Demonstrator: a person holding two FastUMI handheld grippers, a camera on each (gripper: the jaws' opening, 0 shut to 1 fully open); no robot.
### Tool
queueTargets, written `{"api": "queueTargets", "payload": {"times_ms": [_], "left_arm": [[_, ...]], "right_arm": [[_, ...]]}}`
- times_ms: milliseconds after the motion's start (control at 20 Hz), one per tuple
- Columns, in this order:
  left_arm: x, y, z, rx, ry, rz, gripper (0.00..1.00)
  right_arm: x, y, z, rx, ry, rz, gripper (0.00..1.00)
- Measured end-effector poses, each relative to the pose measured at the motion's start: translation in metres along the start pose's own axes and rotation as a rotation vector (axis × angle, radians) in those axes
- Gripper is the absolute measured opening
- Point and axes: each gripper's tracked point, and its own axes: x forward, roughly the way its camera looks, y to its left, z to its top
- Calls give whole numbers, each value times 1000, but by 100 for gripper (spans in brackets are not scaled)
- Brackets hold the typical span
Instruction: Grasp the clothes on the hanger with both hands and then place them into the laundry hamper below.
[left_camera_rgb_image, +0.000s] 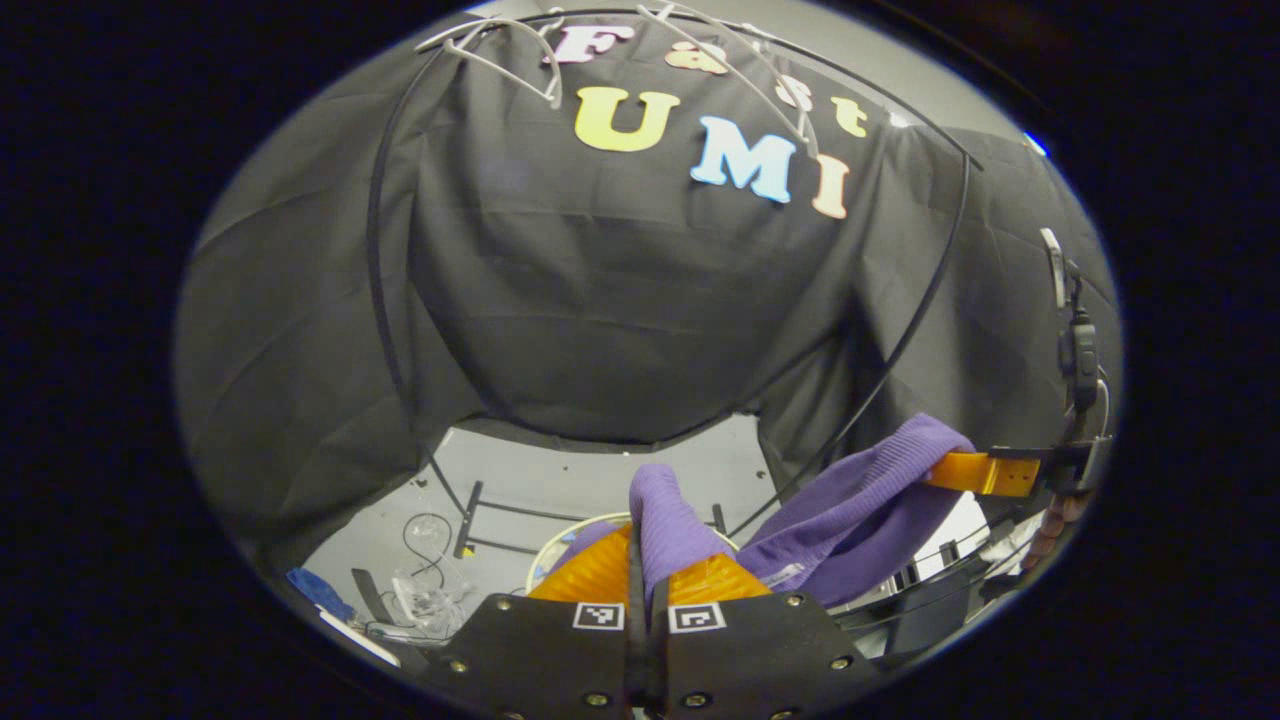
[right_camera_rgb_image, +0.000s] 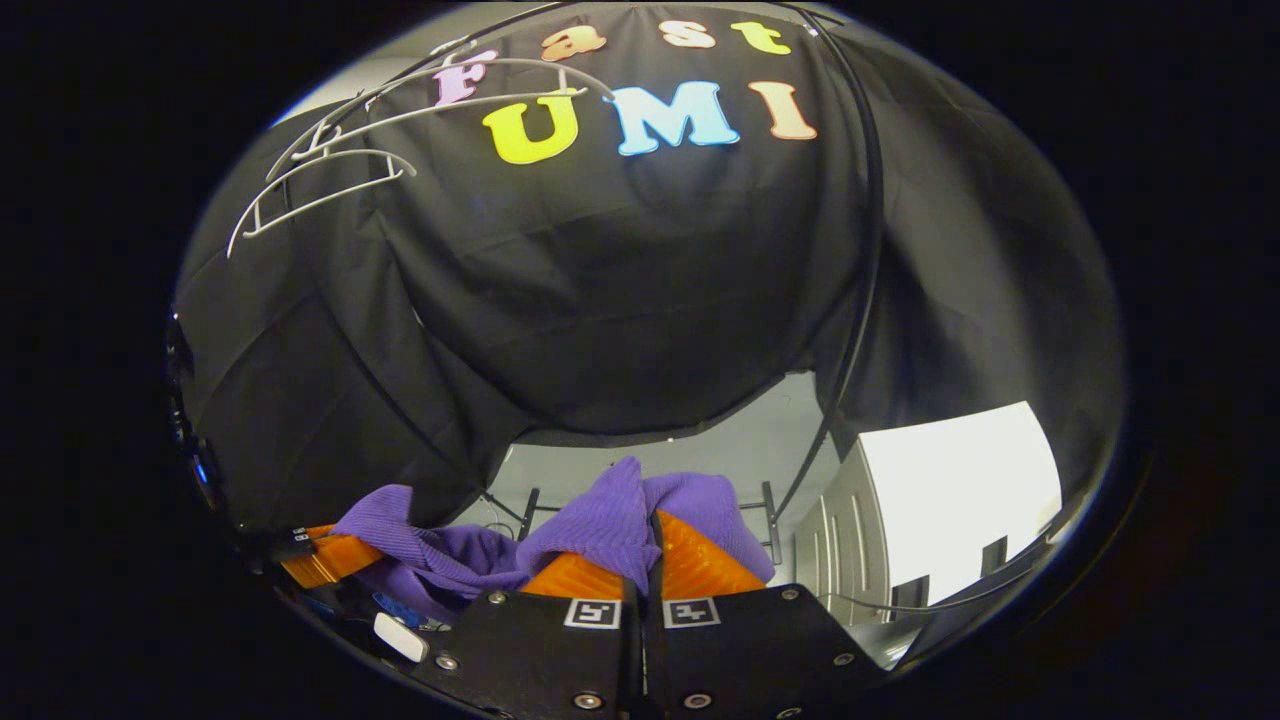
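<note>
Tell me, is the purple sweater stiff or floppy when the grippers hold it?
Probably floppy: the purple sweater sags in a loose drape between the left gripper and right gripper. Its ribbed knit likely grips the orange fingers rather than slipping.

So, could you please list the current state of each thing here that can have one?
Left gripper: shut on the purple garment.
Right gripper: shut on the purple garment.
Purple garment: off the hangers, stretched between both grippers.
White hangers: bare, on the rail.
Laundry hamper: below, rim visible.
</note>
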Motion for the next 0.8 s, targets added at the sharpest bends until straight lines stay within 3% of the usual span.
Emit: {"api": "queueTargets", "payload": {"times_ms": [50, 150, 200, 300, 500, 800], "left_arm": [[9, -2, -7, 16, 7, -8, 1], [26, -3, -20, 12, 17, -21, 5], [35, -1, -27, 3, 24, -21, 1], [50, 6, -45, -1, 43, -11, 5], [68, 15, -72, -23, 95, 15, 1], [82, 25, -84, -52, 123, 44, 1]], "right_arm": [[7, 3, -6, -13, -5, 10, 1], [25, 5, -26, -22, 7, 23, 1], [34, 4, -37, -13, 30, 23, 1], [47, -1, -54, 17, 81, 8, 1], [59, -8, -85, 11, 171, -5, 2], [68, -15, -101, 13, 209, -24, 4]]}}
